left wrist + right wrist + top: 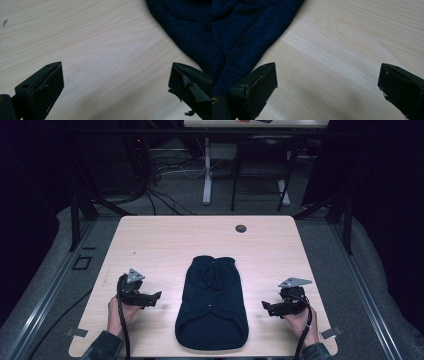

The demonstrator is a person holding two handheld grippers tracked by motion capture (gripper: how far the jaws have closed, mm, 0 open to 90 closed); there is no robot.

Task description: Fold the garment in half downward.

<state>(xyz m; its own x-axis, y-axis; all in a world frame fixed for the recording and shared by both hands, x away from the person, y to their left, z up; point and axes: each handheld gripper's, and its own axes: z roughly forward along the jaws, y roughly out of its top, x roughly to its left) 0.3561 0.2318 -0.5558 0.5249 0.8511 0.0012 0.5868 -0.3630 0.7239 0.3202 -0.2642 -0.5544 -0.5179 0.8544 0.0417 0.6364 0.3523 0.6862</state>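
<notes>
From above, a dark blue sweater (212,306) lies flat in the middle of the pale wooden tabletop (165,237), with my left hand-held gripper (156,296) just to its left and my right hand-held gripper (266,305) just to its right, both pointing inward at it. Along my left hand-held gripper (116,83) the jaws stand wide apart over bare wood, holding nothing, the sweater (186,27) at the upper right. Along my right hand-held gripper (327,83) the jaws are equally wide and empty, the sweater (242,32) at the upper left.

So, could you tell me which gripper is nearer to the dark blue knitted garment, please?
Right, though only slightly. The right gripper sits just off the dark blue knitted garment on its right side; the left gripper sits off its left edge with a little more bare table between. Neither touches it.
</notes>
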